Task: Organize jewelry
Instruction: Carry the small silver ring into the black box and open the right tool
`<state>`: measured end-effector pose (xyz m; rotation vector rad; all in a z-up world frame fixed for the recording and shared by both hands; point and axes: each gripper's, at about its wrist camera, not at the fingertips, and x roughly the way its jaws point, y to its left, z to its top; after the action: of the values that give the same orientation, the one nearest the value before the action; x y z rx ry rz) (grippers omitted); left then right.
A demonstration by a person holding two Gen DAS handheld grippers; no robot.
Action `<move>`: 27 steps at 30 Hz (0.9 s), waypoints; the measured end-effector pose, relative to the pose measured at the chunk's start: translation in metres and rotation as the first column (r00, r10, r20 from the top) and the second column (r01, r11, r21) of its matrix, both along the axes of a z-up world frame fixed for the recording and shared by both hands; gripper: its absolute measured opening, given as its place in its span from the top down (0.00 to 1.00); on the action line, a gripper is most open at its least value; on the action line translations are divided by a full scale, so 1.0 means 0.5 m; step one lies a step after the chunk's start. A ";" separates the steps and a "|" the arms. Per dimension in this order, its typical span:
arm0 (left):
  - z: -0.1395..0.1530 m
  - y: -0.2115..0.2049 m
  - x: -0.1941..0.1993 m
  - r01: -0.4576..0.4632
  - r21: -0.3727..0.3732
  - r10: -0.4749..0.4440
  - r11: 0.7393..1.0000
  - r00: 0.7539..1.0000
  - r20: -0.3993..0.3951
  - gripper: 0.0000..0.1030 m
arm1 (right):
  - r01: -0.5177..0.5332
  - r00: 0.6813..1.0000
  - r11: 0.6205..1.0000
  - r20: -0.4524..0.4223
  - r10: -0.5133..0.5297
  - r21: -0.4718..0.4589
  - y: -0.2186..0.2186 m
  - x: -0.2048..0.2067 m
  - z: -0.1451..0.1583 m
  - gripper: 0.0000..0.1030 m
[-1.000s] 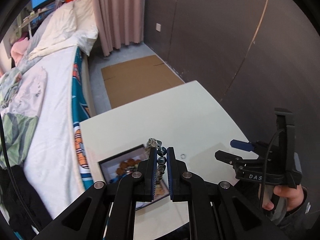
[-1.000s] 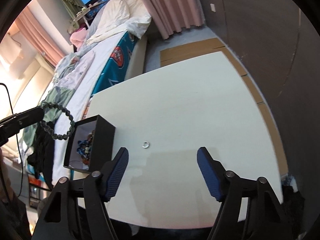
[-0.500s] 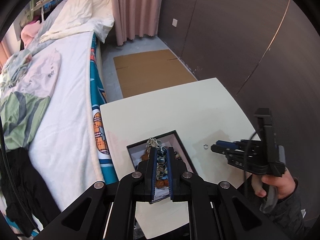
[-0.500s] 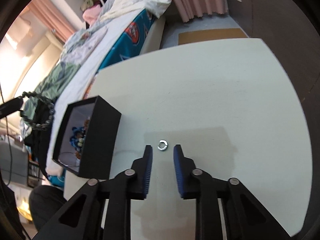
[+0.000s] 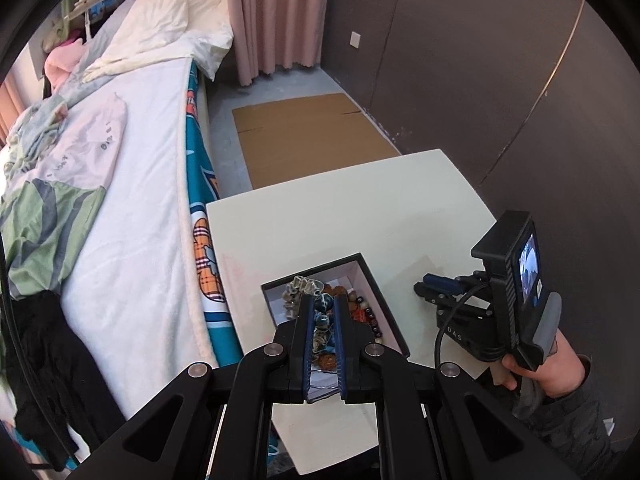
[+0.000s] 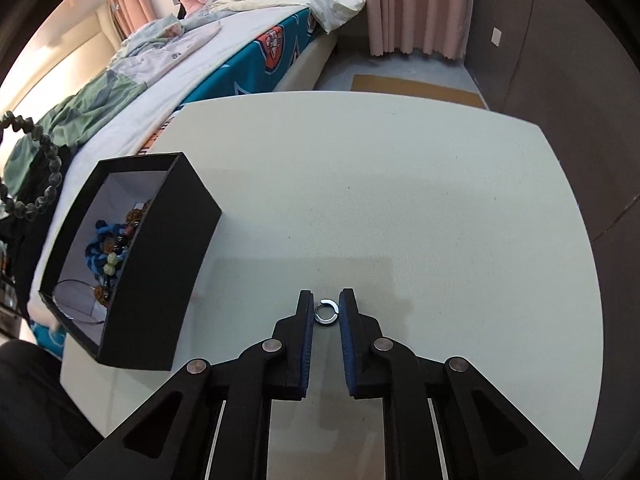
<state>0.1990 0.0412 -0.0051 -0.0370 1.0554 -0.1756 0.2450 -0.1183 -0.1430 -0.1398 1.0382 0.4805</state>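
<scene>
My left gripper (image 5: 321,308) is shut on a dark beaded bracelet (image 5: 323,312) and holds it above the open black jewelry box (image 5: 378,284), which holds several beaded pieces. The bracelet hangs at the left edge of the right wrist view (image 6: 36,168), beside the box (image 6: 160,264). My right gripper (image 6: 326,304) is low over the white table (image 6: 400,184), its jaws narrowly apart around a small silver ring (image 6: 327,312) lying on the table. The ring sits between the fingertips; I cannot tell whether they touch it. The right gripper also shows in the left wrist view (image 5: 436,286).
A bed (image 5: 132,168) with white bedding runs along the table's left side. A flat cardboard sheet (image 5: 312,136) lies on the floor beyond the table. A dark wall (image 5: 500,80) stands to the right. Pink curtains (image 5: 276,16) hang at the back.
My left gripper has carried the bracelet over the box. My right gripper has narrowed its jaws and moved forward and down until the ring lies between its fingertips.
</scene>
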 end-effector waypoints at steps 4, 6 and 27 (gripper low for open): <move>-0.008 -0.014 0.009 0.009 0.007 -0.009 1.000 1.000 0.002 0.91 | 0.021 1.000 0.997 -0.004 -0.021 0.068 -0.024 -0.009 0.032 0.86; -0.016 -0.015 0.016 0.003 0.004 -0.003 1.000 1.000 0.008 0.91 | 0.024 1.000 0.993 0.008 -0.025 0.111 -0.032 -0.019 0.054 0.86; 0.010 0.065 -0.067 -0.045 -0.070 0.048 0.997 0.998 0.042 0.43 | 0.013 0.992 0.944 0.115 -0.054 0.329 -0.004 -0.108 0.211 0.86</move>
<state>0.1655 0.0735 -0.0001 -0.1190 1.0038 -0.1701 0.1908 -0.1202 -0.0377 0.1432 0.8267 0.5998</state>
